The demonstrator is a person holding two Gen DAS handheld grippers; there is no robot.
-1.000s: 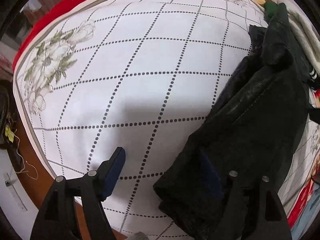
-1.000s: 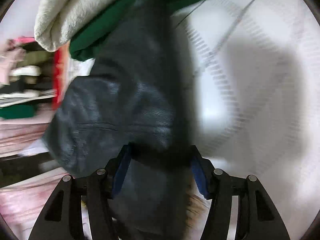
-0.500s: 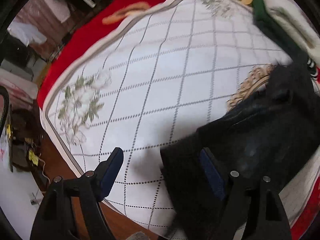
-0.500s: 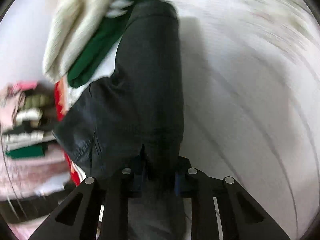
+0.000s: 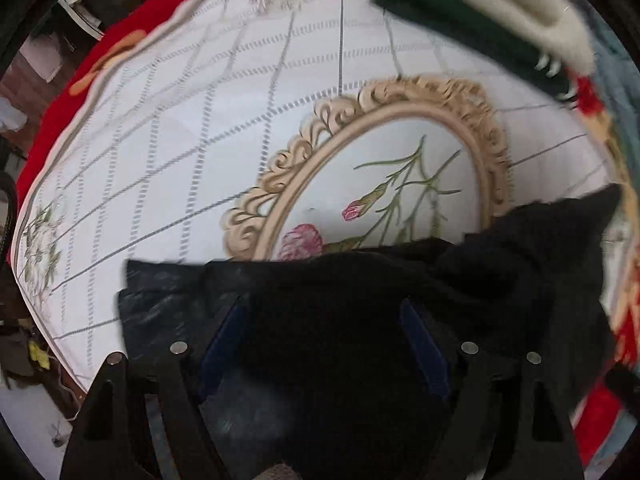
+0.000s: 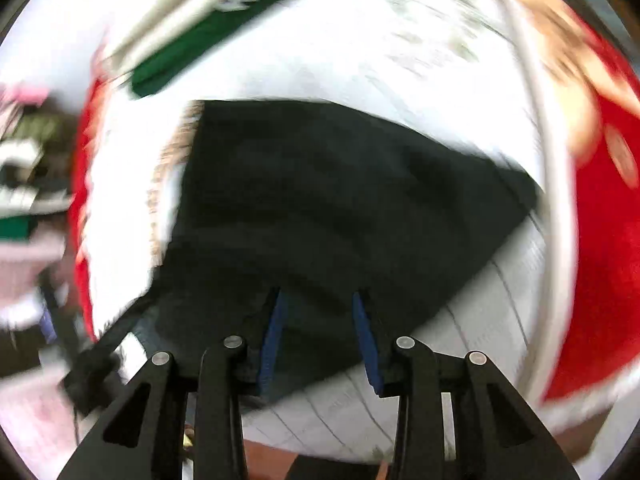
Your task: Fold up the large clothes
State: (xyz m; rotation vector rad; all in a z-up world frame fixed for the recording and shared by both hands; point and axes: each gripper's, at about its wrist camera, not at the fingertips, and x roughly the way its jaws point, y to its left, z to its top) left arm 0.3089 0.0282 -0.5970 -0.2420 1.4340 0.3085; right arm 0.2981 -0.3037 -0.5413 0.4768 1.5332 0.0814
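The white floral bedspread (image 5: pixel 208 128) covered the bed, with a green-and-cream folded pile (image 5: pixel 472 12) at its far edge. The black garment (image 5: pixel 360 292) lay across the near side, over the oval flower print. The left gripper (image 5: pixel 324 344) stood wide apart above it. The right gripper (image 6: pixel 320 336) had just been opening, cloth between its pads, though I cannot tell if it gripped. This looked like spreading; the next move calls for flattening the garment.

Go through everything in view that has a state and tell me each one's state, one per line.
black garment: crumpled, spread partly over the cloth.
left gripper: open, garment under its fingers.
right gripper: jaws just opened, garment between them, grip unclear.
patterned cloth: spread flat.
green garment: folded at the edge.
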